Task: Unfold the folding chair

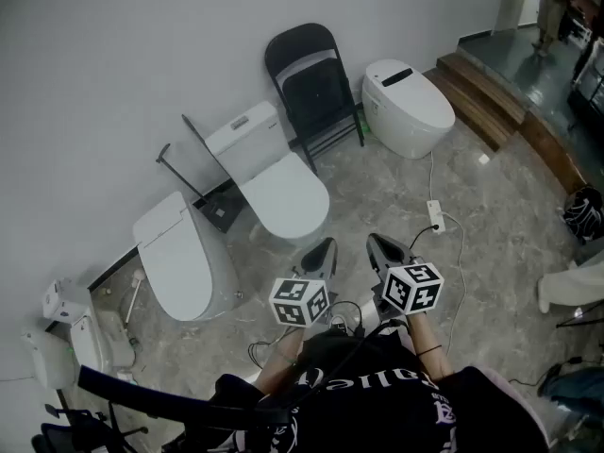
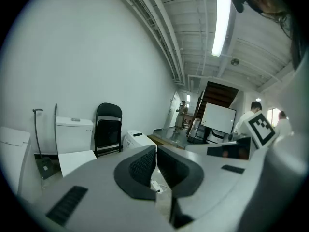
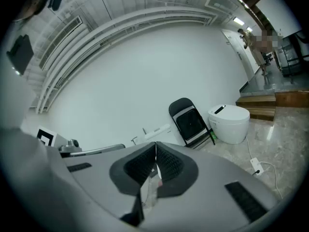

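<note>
A black folding chair (image 1: 313, 88) leans folded against the white wall between two toilets; it also shows in the left gripper view (image 2: 108, 128) and the right gripper view (image 3: 190, 121). My left gripper (image 1: 326, 245) and right gripper (image 1: 374, 242) hover side by side well short of the chair, over the marble floor. Both are shut with nothing between the jaws. In each gripper view the dark pads meet at the tips, the left gripper (image 2: 156, 149) and the right gripper (image 3: 155, 145) both aimed toward the wall.
A white toilet (image 1: 269, 177) and a second one (image 1: 179, 253) stand left of the chair, a rounded smart toilet (image 1: 408, 107) to its right. A power strip with cable (image 1: 434, 217) lies on the floor. Wooden steps (image 1: 500, 102) rise at the far right. A person (image 1: 551, 3) stands beyond.
</note>
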Action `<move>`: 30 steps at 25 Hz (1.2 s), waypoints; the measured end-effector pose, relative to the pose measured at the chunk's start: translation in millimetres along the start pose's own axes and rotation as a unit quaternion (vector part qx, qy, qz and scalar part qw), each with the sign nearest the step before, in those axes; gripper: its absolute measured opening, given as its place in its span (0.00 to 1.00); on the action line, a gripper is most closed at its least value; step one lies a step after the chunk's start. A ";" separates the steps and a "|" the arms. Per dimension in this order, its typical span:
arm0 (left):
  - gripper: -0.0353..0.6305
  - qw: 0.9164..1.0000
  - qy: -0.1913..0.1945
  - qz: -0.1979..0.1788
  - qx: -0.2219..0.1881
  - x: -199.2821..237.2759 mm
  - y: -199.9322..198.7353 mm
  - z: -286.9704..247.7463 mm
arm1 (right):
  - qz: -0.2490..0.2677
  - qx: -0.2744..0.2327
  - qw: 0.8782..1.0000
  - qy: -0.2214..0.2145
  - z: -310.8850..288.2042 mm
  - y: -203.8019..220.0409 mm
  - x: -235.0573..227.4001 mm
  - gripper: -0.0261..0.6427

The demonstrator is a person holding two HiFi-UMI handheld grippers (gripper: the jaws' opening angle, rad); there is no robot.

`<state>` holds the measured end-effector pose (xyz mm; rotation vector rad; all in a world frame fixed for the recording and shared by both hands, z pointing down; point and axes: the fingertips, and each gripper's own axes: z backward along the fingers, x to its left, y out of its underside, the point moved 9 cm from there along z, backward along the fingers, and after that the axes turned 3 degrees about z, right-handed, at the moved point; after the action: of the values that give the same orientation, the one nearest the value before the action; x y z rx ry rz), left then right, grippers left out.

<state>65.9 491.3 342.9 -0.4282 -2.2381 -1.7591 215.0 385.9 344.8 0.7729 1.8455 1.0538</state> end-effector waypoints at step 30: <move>0.06 0.999 0.005 0.004 0.035 73.9 -24.2 -81.8 | -0.025 0.020 0.999 0.021 -91.1 -18.5 -43.5 0.06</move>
<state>-9.6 411.5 368.4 -0.4108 -2.2797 -1.6696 151.6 309.3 370.1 0.7282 1.9171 1.0121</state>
